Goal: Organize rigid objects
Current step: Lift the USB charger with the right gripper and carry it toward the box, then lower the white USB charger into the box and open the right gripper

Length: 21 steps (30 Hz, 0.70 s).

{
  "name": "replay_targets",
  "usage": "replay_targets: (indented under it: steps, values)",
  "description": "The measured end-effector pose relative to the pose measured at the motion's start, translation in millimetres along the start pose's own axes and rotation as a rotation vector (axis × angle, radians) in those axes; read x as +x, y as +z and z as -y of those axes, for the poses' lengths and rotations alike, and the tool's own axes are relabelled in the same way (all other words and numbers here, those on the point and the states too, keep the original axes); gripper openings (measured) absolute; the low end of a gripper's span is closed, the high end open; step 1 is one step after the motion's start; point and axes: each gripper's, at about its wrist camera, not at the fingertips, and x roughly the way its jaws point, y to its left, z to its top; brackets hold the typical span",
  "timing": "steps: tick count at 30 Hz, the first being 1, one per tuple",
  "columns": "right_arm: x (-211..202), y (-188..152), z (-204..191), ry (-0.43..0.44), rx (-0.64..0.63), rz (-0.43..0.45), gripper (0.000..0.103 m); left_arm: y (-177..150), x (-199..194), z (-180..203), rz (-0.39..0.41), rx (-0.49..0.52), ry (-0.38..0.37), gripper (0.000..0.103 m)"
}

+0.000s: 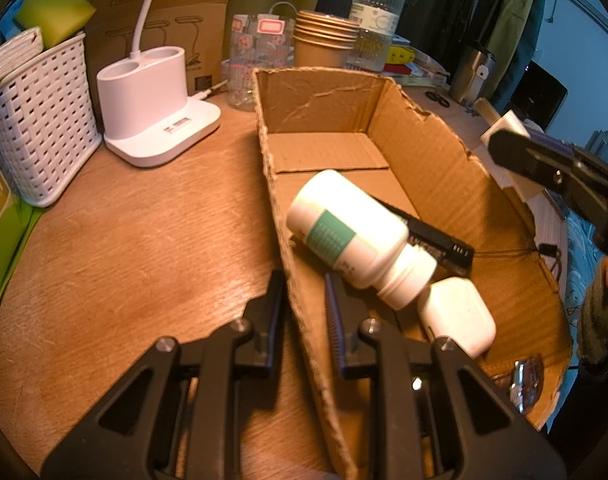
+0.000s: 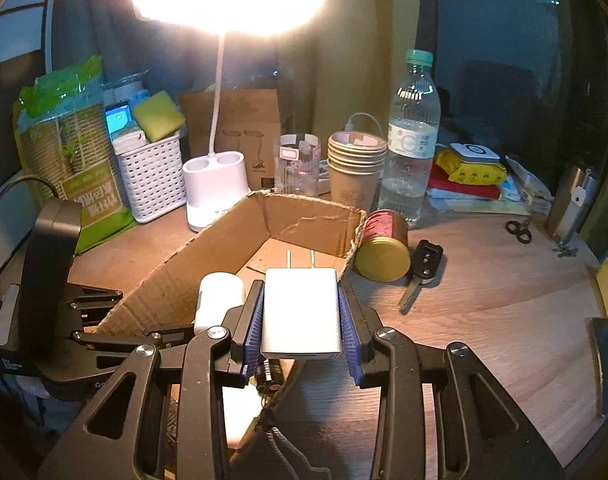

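My left gripper [image 1: 304, 292] is shut on the near left wall of an open cardboard box [image 1: 324, 108]. In the box lie a white pill bottle [image 1: 356, 232], a black flat device [image 1: 436, 240], a white earbud case [image 1: 460, 316] and a shiny metal object [image 1: 524, 380]. My right gripper [image 2: 300, 316] is shut on a white plug charger [image 2: 302, 312], prongs pointing forward, held above the near corner of the box [image 2: 304, 216]. The pill bottle [image 2: 218, 296] shows just left of it. A gold-lidded red tin [image 2: 384, 248] and a car key [image 2: 422, 268] lie on the table right of the box.
At the back stand a white lamp base [image 1: 156, 104], a white woven basket [image 1: 40, 120], a clear glass [image 1: 260, 60], stacked paper cups [image 1: 324, 40] and a water bottle [image 1: 376, 12]. Small scissors [image 2: 520, 230] and a metal flask [image 2: 572, 204] are at the far right.
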Motion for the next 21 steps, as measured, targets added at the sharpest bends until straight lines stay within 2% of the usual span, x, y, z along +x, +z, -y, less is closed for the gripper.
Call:
replay_targets:
  steps: [8,21]
  values:
    - [14.6,-5.0,-5.9,0.018,-0.013,-0.040,0.037,0.0,0.0,0.0,0.000,0.000,0.000,0.022]
    - [19.5,-5.0,-6.4,0.033,-0.007,-0.050,0.037,0.0,-0.1,0.0,0.000,0.000,0.000,0.022]
